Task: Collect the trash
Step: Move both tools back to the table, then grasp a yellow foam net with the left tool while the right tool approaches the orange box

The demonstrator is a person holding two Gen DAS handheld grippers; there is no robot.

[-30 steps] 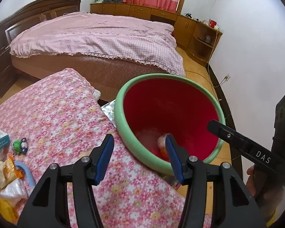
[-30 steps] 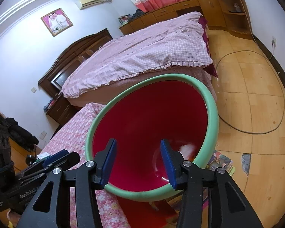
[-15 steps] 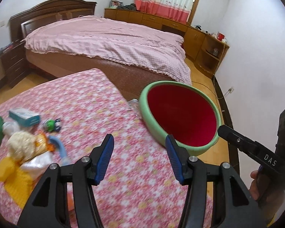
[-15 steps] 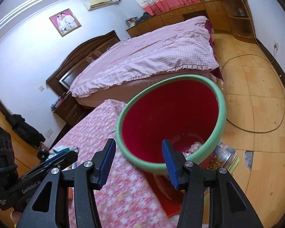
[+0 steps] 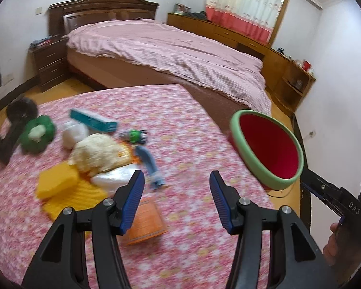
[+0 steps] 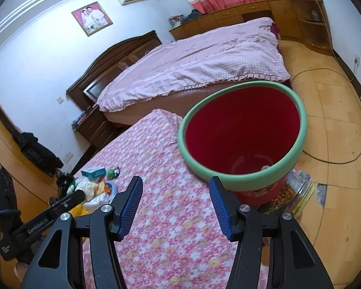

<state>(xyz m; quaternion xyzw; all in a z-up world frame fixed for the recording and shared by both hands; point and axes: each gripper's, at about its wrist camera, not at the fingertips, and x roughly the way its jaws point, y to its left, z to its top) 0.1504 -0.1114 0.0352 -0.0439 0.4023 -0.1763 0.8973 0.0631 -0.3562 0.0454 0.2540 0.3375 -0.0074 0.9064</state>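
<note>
Left wrist view: trash pile (image 5: 93,159) at nine o'clock motion-blurred, items hard to name; orange packet (image 5: 145,221) partly behind blue pad. Right wrist view: bin (image 6: 243,130) bottom contents too small to tell; pile at eight o'clock half hidden behind left gripper (image 6: 67,202).

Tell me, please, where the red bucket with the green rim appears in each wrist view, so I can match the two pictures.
Left wrist view: the red bucket is at the right, small, past the edge of the floral cloth.
Right wrist view: the red bucket fills the centre right, just beyond the right gripper, whose jaws stand open and empty.
Shared landmark: the pink bed lies behind the bucket in both.
</note>
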